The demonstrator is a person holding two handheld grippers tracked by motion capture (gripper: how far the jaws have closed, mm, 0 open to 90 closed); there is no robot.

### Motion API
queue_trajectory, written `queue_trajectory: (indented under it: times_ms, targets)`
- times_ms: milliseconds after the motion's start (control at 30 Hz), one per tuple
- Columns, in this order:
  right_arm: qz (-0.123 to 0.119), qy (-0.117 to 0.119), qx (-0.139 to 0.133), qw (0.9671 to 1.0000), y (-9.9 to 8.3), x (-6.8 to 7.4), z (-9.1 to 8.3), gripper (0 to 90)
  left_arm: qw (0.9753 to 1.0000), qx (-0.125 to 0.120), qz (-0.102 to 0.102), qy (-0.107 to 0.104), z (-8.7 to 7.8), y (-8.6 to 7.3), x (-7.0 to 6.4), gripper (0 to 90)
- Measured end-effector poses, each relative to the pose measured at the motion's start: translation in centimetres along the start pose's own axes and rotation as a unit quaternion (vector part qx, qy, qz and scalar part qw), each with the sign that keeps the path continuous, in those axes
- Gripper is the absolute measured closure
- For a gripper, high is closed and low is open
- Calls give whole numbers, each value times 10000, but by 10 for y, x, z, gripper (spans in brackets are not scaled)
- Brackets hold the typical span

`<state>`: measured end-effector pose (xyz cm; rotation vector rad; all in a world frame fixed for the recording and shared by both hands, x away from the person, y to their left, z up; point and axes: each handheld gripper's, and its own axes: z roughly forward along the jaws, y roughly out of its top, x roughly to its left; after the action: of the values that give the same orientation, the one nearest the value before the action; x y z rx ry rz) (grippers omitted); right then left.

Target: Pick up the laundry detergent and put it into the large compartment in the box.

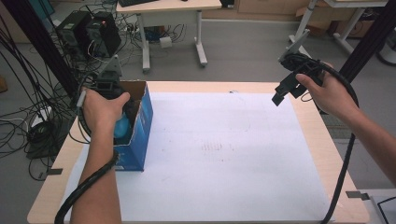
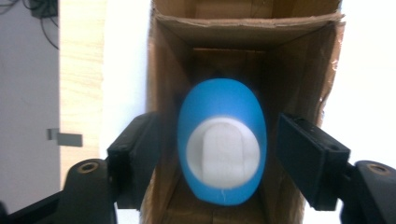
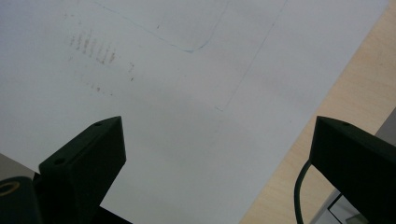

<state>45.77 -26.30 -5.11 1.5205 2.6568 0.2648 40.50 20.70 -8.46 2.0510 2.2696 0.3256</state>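
Left gripper (image 2: 219, 154) over the blue cardboard box (image 1: 139, 140), fingers apart either side of the blue-and-white egg-shaped bottle (image 2: 222, 140) standing inside, dead ahead; right gripper (image 1: 285, 91) open, well apart

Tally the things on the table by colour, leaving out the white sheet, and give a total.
Blue and brown: 1, the cardboard box, blue outside, plain brown inside
Blue and white: 1, the bottle standing in the box, between the jaws of the left claw
Total: 2
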Motion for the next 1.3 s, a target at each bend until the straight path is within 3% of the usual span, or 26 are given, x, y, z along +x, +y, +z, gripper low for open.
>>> queue_trajectory:
  times_ms: [467, 967, 1300]
  targets:
    - [-26, 20, -43, 10000, -11, 2, -8, 38, 9997, -189, -15, -138, -25, -15, 3, 96]
    - [-18, 87, -149, 9998, -23, 0, -17, 37, 9982, -587, -83, -83, -67, -41, 5, 78]
    - [31, 115, -221, 9997, -32, -2, -25, 37, 9973, -703, 49, -220, -83, -49, -10, 73]
